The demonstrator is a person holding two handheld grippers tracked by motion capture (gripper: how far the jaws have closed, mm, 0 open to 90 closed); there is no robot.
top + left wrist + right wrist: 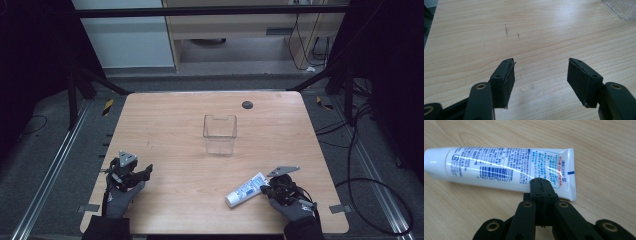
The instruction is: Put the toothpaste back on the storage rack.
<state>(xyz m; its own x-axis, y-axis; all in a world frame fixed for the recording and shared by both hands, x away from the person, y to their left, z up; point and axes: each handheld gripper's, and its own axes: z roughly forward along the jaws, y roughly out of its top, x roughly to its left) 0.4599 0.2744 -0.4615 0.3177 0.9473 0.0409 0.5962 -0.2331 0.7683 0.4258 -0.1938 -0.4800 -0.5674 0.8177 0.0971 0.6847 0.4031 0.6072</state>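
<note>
I wear grey gloves (118,200) and dark sleeves (106,229). My grippers (540,75) are black, with brass-ringed screw holes, grey three-cornered plates (127,158) and trailing black cables (310,205).

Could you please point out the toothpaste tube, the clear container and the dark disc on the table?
toothpaste tube (499,167): right gripper view, on its printed body.
clear container (219,135): high view, on its front wall.
dark disc (247,104): high view, on its middle.
</note>
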